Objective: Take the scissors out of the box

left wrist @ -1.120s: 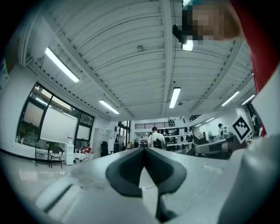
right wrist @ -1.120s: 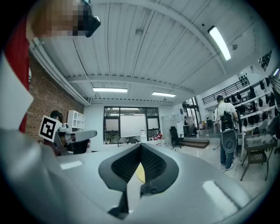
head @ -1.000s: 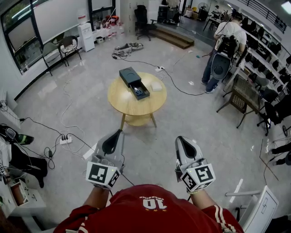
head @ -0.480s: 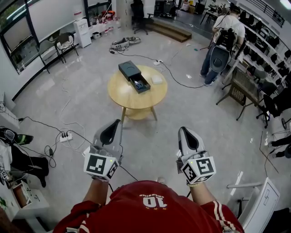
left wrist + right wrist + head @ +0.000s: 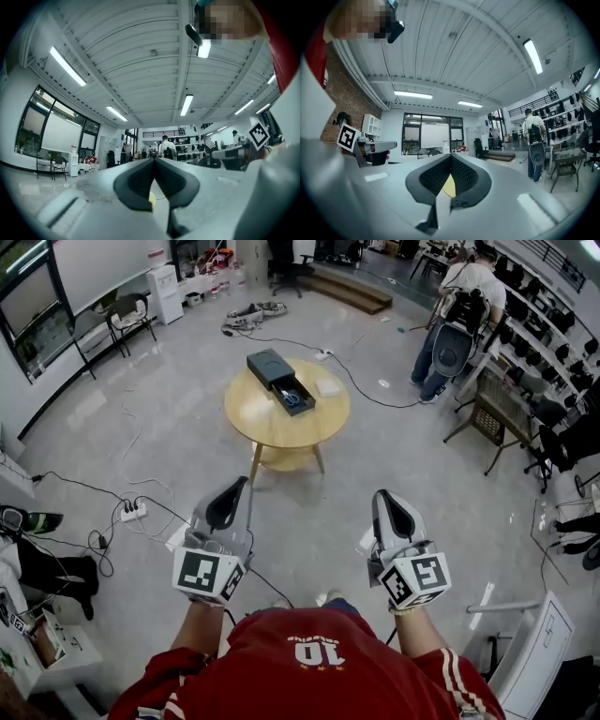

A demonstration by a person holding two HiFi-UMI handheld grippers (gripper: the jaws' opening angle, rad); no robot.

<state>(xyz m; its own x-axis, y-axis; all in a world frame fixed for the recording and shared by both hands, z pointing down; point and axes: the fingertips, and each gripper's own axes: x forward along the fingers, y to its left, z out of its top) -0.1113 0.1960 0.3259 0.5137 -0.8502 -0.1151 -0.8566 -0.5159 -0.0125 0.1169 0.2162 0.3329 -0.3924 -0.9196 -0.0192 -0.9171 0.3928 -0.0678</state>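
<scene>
A dark box [image 5: 279, 380] with its drawer pulled out lies on a round wooden table [image 5: 286, 418] in the head view's upper middle. Blue-handled scissors [image 5: 291, 398] rest in the drawer. My left gripper [image 5: 246, 483] and right gripper [image 5: 378, 495] hover low in the frame, well short of the table, over the floor. Both are shut, jaw tips meeting, with nothing between them. In the left gripper view its jaws [image 5: 154, 159] are closed; the right gripper view shows the same [image 5: 450, 155]. A sliver of the yellow table shows behind each pair.
A small white pad [image 5: 328, 387] lies on the table right of the box. Cables and a power strip [image 5: 131, 512] trail over the grey floor at left. A person [image 5: 450, 315] stands at the back right by shelves, next to a chair [image 5: 492, 423].
The view has advanced toward the table, which now sits slightly higher and nearer. Both grippers moved forward with it and stayed shut.
</scene>
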